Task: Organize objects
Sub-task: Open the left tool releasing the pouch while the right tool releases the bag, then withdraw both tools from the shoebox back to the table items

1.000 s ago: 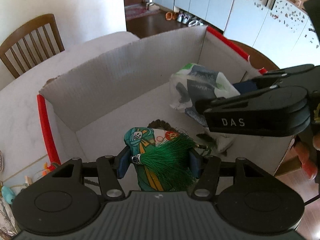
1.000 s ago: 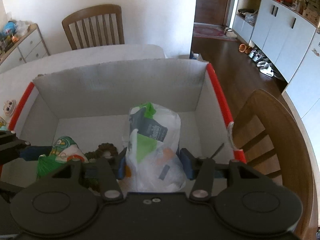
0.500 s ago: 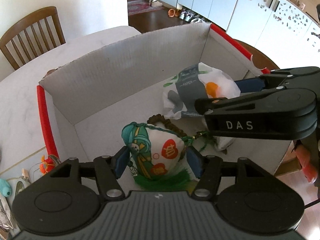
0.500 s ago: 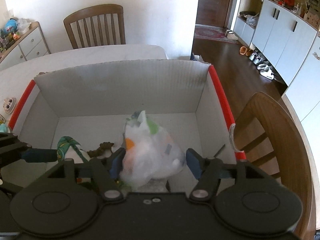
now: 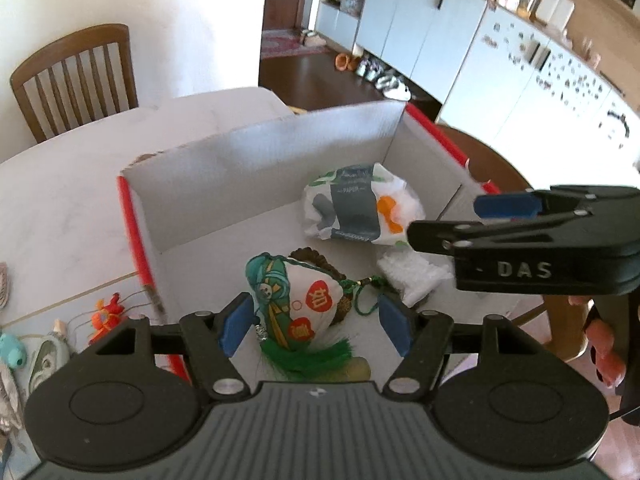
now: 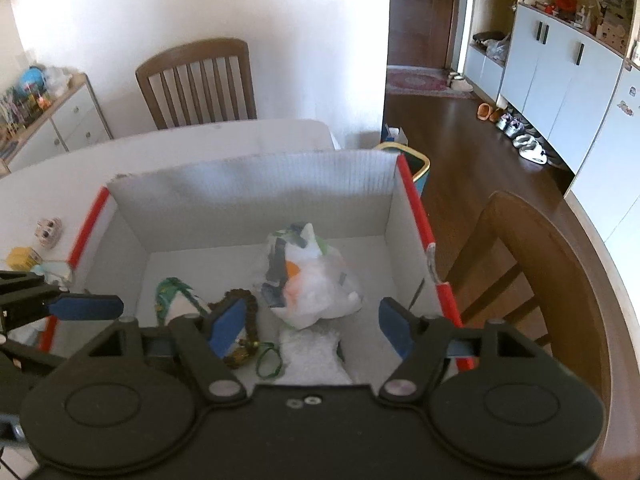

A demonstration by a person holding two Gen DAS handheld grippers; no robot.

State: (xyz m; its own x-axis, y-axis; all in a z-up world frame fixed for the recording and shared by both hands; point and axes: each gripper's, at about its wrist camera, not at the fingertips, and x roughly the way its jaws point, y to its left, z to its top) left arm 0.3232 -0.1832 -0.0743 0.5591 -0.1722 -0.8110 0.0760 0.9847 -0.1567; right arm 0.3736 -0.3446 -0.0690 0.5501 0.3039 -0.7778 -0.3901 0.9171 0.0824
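Inside the cardboard box (image 5: 224,172) on the table (image 5: 60,208), the sachet (image 5: 296,304) is laid lengthwise toward the far wall beside the plastic bag (image 5: 360,212), while both the left hand-held gripper (image 5: 314,328) and right hand-held gripper (image 6: 308,326) are being opened, nothing clamped.

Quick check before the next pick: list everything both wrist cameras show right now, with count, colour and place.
cardboard box: 1, white, red edges, on table
plastic bag: 1, white printed, inside box, right
sachet: 1, white-green, green tassel, inside box, left
bead string: 1, brown, beside sachet
white packet: 1, below bag
table: 1, white
trinkets: several, left of box
chairs: 2, wooden
left gripper: jaws opening, above sachet, pads clear
right gripper: jaws opening, pads clear of bag
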